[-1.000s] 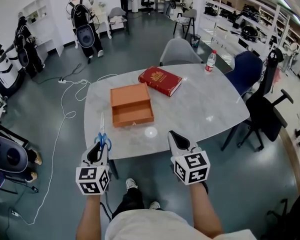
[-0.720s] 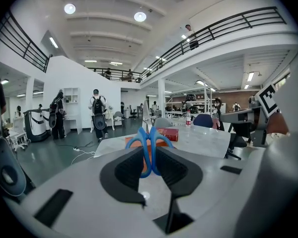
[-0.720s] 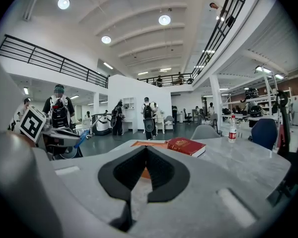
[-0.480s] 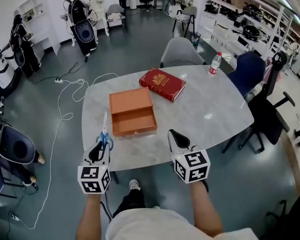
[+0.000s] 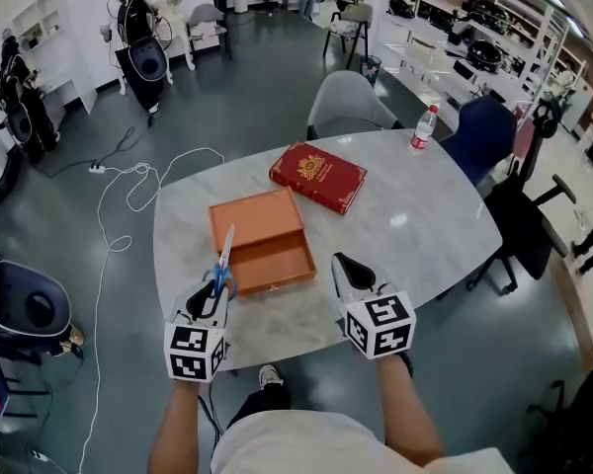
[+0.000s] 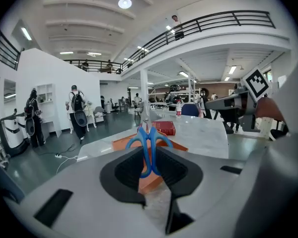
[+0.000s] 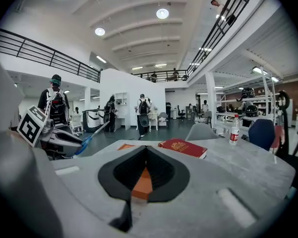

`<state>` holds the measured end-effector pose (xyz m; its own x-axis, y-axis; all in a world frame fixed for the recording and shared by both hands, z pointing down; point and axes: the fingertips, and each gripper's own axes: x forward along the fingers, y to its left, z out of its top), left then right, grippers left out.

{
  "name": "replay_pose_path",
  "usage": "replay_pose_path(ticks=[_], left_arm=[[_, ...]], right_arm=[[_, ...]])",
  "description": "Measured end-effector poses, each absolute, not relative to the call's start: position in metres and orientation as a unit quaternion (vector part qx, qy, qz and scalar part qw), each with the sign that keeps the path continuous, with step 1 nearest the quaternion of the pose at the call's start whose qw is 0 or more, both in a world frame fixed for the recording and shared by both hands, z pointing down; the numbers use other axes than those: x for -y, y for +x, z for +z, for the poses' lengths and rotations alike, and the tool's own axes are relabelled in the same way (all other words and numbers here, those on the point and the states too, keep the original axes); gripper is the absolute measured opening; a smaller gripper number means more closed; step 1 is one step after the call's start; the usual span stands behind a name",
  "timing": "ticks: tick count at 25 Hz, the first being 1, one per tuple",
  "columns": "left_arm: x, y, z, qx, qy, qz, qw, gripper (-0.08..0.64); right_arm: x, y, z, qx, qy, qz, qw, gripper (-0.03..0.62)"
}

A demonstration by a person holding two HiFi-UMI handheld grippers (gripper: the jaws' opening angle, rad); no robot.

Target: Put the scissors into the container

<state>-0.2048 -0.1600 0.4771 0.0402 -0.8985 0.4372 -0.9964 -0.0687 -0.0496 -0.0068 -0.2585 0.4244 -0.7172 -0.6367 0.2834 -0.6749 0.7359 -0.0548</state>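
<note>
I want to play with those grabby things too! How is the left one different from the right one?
The left gripper has its jaws shut on blue-handled scissors; the right gripper has its jaws shut on nothing. The left gripper's scissors reach over the left side of the orange box; the right gripper sits off the box's right front corner. Both are grey, with jaws pointing the same way, forward.

The left gripper [image 5: 213,296] has moved farther in and to the right. Its scissors [image 5: 222,264] now reach over the left wall of the container [image 5: 277,257], blades tilted right.
</note>
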Motion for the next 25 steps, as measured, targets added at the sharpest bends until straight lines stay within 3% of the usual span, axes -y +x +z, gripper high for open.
replay_pose_path(ticks=[25], left_arm=[[0.256,-0.209,0.571,0.419,0.808,0.397,0.116,0.075]], right_arm=[[0.322,-0.049,0.449,0.882,0.435,0.098,0.152,0.005]])
